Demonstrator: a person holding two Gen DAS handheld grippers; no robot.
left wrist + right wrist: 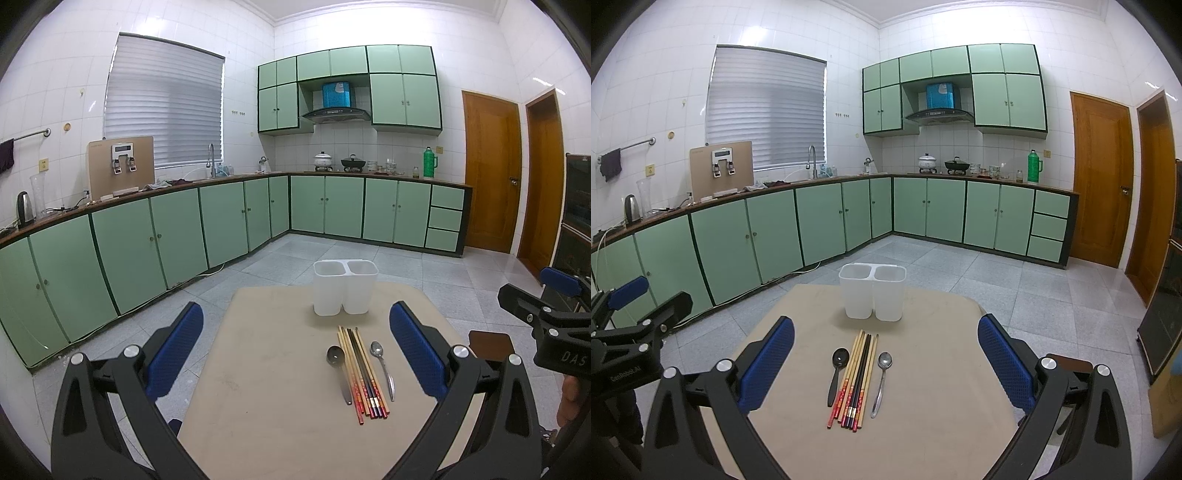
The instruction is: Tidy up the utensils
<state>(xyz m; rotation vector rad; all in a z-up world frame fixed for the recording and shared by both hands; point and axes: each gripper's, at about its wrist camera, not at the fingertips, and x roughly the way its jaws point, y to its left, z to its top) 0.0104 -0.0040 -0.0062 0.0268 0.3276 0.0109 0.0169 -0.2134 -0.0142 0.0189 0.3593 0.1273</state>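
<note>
A white two-compartment utensil holder (pixel 345 286) (pixel 872 291) stands upright at the far side of a small beige table (pixel 266 406) (pixel 923 424). In front of it lie a bundle of several chopsticks (pixel 362 373) (pixel 857 380), a dark spoon (pixel 338 363) (pixel 837 369) on their left and a silver spoon (pixel 382 365) (pixel 882 380) on their right. My left gripper (pixel 295 350) is open and empty, above the table's near side, left of the utensils. My right gripper (pixel 886 362) is open and empty, with the utensils lying between its fingers and below it.
Green kitchen cabinets (pixel 184 236) (pixel 820 221) run along the left and back walls. Grey tiled floor surrounds the table. Wooden doors (pixel 491 173) (pixel 1100 177) stand at the right. The right gripper shows at the left wrist view's right edge (pixel 550 317), the left gripper at the right wrist view's left edge (pixel 631 332).
</note>
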